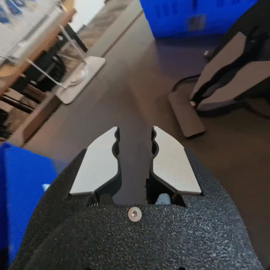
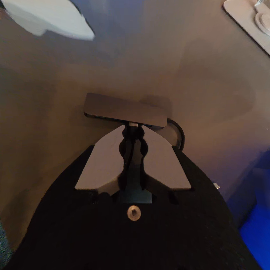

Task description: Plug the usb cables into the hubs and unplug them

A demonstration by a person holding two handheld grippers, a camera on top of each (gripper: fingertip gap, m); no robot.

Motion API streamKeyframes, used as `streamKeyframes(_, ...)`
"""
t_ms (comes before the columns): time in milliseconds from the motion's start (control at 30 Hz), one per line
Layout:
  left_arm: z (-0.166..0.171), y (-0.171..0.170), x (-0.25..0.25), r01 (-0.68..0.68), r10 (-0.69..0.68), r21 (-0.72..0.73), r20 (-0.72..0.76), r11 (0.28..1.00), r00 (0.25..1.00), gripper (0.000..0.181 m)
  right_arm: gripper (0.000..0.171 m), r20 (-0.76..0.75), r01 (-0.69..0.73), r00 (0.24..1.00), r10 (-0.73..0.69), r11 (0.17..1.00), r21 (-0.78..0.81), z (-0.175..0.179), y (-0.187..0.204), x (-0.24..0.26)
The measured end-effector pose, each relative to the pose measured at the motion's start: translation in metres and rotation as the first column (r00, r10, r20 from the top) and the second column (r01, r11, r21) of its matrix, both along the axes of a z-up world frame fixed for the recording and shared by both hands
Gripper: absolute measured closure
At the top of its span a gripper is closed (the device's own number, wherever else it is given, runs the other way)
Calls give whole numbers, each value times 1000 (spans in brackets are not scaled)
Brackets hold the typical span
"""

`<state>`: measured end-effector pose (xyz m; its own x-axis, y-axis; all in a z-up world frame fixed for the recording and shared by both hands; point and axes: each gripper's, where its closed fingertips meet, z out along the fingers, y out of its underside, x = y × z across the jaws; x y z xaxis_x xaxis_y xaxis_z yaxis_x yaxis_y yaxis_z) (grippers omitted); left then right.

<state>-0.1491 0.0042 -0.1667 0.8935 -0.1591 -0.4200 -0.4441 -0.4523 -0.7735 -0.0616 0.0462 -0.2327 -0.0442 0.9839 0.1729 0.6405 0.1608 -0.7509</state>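
Observation:
A flat grey USB hub [image 2: 125,108] lies on the dark table. My right gripper [image 2: 133,129] is shut on a black USB plug [image 2: 131,131]; the plug's metal tip [image 2: 133,124] sits at the hub's near edge, at a port. In the left wrist view the same hub [image 1: 185,115] lies at the right, with the right gripper [image 1: 195,100] and the plug's metal tip [image 1: 192,103] at its side. My left gripper [image 1: 135,131] is open and empty over bare table, left of the hub.
The hub's own black cable [image 2: 180,133] curves off behind my right gripper. A blue crate [image 1: 190,17] stands at the back. A clear stand on a grey base [image 1: 81,78] sits at the left, with a blue sleeve [image 1: 21,182] nearby. A loose connector [image 2: 216,185] lies at the right.

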Motion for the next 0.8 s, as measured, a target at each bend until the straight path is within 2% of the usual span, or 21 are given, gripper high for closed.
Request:
streamKeyframes(67,-12,5,16,65,-62,-33,97,997,993,141,157,-19,-16,1000,17,1000,8,1,-1,2)
streamKeyframes(167,-31,11,28,110,-81,-102,256,989,963,142,157,-35,-20,999,21,999,39,3,1,3)
streamKeyframes(267,-40,11,45,216,-144,-112,452,970,880,140,157,-63,-35,997,39,997,70,6,-1,4)
streamKeyframes(333,-44,7,51,274,-177,-120,511,954,841,133,157,-73,-52,996,58,995,88,7,-4,3)
streamKeyframes(433,-35,5,54,313,-264,-23,482,949,835,131,157,-100,-68,992,79,991,112,12,-6,1)
streamKeyframes(533,-15,3,52,320,-337,108,373,941,865,134,157,-107,-73,991,85,991,115,13,-7,1)
streamKeyframes(633,-4,-2,48,323,-355,149,312,935,881,133,157,-111,-74,990,87,991,115,13,-8,0)
streamKeyframes(700,9,-7,53,355,-407,211,317,911,857,132,157,-109,-78,990,91,990,120,13,-9,-1)
streamKeyframes(800,44,-20,62,390,-524,385,351,836,776,133,157,-105,-79,990,92,990,121,13,-10,-1)
